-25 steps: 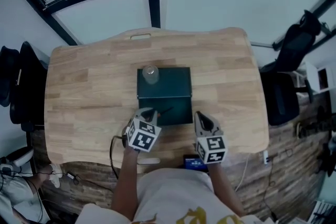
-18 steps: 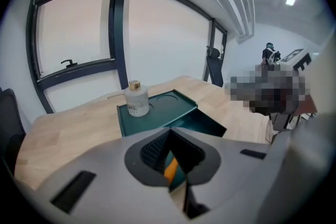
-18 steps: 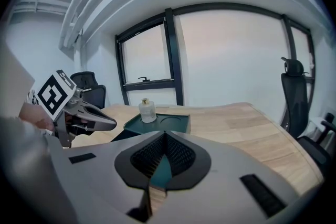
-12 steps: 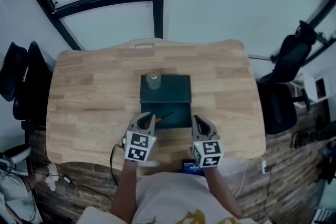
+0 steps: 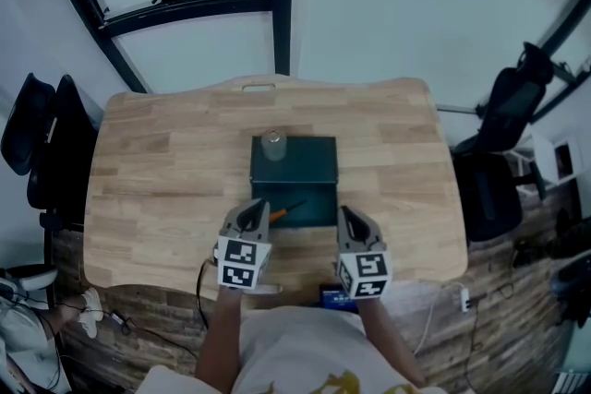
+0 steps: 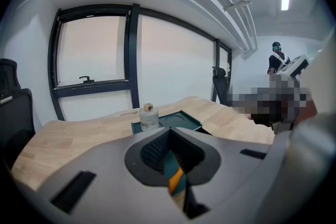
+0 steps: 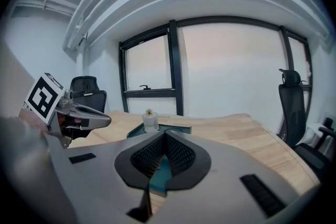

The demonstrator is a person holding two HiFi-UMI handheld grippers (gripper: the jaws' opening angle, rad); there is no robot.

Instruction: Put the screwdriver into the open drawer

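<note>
A dark green drawer box (image 5: 309, 160) sits mid-table, its drawer (image 5: 319, 209) pulled out toward me. The screwdriver (image 5: 284, 210), orange-handled with a black shaft, lies inside the drawer at its left. My left gripper (image 5: 256, 216) is at the drawer's front left corner, jaws shut and empty. Between its jaws, the left gripper view shows the orange handle (image 6: 176, 180). My right gripper (image 5: 350, 221) hovers at the drawer's front right corner, also shut and empty. The right gripper view shows teal drawer (image 7: 160, 176) in the jaw gap.
A small glass bottle (image 5: 272, 143) stands on the box's back left corner. The wooden table (image 5: 157, 171) has black chairs at its left (image 5: 42, 143) and right (image 5: 494, 189). A blue object (image 5: 334, 294) and a cable (image 5: 205, 277) are at the near edge.
Both grippers have drawn back toward me, away from the drawer. The left gripper has come off the screwdriver, which stays lying in the drawer.
</note>
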